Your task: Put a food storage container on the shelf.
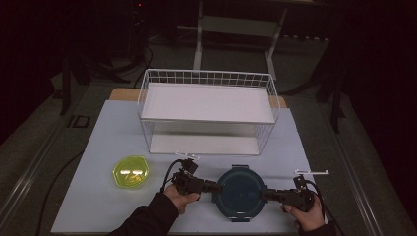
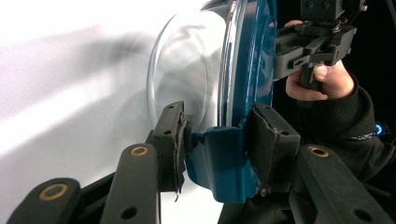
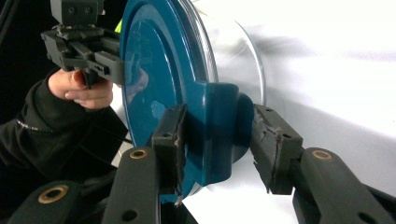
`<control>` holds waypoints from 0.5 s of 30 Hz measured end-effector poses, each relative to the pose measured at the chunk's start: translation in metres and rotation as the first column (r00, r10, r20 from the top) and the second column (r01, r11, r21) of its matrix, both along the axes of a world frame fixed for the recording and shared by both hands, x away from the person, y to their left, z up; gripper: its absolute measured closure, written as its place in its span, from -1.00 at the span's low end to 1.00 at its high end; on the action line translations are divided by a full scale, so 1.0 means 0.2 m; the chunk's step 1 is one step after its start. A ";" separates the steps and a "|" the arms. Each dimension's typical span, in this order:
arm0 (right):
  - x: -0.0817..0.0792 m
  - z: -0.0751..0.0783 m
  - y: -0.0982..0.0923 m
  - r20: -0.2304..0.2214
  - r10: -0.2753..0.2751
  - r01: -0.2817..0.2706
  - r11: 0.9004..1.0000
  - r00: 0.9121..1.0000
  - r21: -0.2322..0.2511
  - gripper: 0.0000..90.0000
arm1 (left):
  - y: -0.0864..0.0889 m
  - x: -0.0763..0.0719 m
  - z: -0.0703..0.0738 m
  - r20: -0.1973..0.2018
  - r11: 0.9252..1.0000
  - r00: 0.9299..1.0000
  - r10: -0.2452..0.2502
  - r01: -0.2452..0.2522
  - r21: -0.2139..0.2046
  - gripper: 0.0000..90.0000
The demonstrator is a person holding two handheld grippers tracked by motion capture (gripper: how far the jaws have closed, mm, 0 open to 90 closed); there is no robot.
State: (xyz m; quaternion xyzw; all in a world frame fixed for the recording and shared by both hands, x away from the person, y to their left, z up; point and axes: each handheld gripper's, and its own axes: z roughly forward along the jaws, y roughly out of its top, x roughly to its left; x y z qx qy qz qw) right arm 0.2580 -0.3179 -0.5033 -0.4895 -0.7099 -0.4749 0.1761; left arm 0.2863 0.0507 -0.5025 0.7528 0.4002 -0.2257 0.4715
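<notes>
In front of the white wire two-tier shelf rack (image 1: 207, 110), near the front edge of the pale desk (image 1: 98, 142), sits the round clear container with a dark teal snap-lock lid (image 1: 241, 193), with a tool at either side of it. The left tool (image 1: 212, 186) has a lid latch tab (image 2: 219, 163) between its jaws; both pads touch the tab and appear to press on it. The right tool (image 1: 265, 193) straddles the opposite latch tab (image 3: 219, 126), its left pad against the tab while the other pad stands just apart, so it is not clamped yet. The work looks to be at an early stage: both latches are approached, the lid lies flat on the container (whether the tabs are locked or loosened I cannot tell), and nothing stands on the rack. A translucent yellow-green hexagonal lidded box (image 1: 131, 172) waits left of the container, untouched. Left to do, by my reading: finish working the latches, then deal with the container.
</notes>
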 end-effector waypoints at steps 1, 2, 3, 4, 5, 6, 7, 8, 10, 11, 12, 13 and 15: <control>0.00 0.00 0.00 0.000 0.000 0.000 1.000 1.000 0.000 0.25 | 0.00 0.00 0.00 0.000 1.000 1.000 0.000 0.000 0.000 0.28; 0.00 0.00 0.00 0.003 0.002 -0.002 1.000 1.000 0.001 0.26 | 0.01 0.00 0.01 -0.004 1.000 1.000 0.005 -0.005 -0.004 0.28; 0.00 0.02 0.01 0.007 0.004 -0.004 1.000 1.000 0.002 0.26 | 0.02 0.00 0.04 0.009 1.000 1.000 -0.004 0.004 -0.009 0.29; 0.00 0.03 0.01 0.015 -0.001 0.001 1.000 1.000 0.010 0.26 | 0.02 0.00 0.05 0.026 0.999 0.999 0.025 -0.024 -0.024 0.29; 0.00 0.03 0.01 0.015 -0.001 0.001 1.000 1.000 0.010 0.26 | 0.02 0.00 0.05 0.026 0.999 0.999 0.025 -0.024 -0.024 0.63; 0.00 0.04 0.02 0.020 0.009 -0.010 1.000 1.000 0.013 0.30 | 0.02 0.00 0.05 0.026 0.999 0.999 0.025 -0.024 -0.024 0.63; -0.01 0.11 0.08 0.061 0.030 -0.026 0.997 0.998 -0.066 0.29 | 0.00 0.01 0.09 0.048 0.992 0.998 0.051 -0.056 0.114 0.61; 0.00 0.11 0.09 0.053 0.008 -0.005 0.998 0.999 -0.064 0.30 | 0.01 0.03 0.07 0.017 0.993 0.999 0.051 -0.052 0.104 0.62; 0.03 0.11 0.09 0.037 -0.007 0.009 0.998 0.999 -0.060 0.30 | 0.02 0.04 0.06 0.006 0.994 0.999 0.052 -0.052 0.101 0.62; 0.06 0.11 0.10 0.033 -0.007 0.009 0.999 0.999 -0.054 0.29 | 0.02 0.04 0.05 0.021 0.994 0.998 0.055 -0.057 0.091 0.62; 0.06 0.11 0.10 0.030 -0.003 0.004 0.999 1.000 -0.054 0.29 | 0.02 0.04 0.05 0.021 0.994 0.998 0.055 -0.057 0.091 0.62; 0.06 0.11 0.10 0.034 -0.005 0.007 0.998 0.999 -0.056 0.29 | 0.03 0.04 0.04 0.013 0.995 0.998 0.061 -0.062 0.080 0.62; 0.06 0.12 0.11 0.037 0.000 0.003 0.998 0.999 -0.066 0.29 | 0.03 0.04 0.05 0.013 0.995 0.998 0.062 -0.063 0.080 0.62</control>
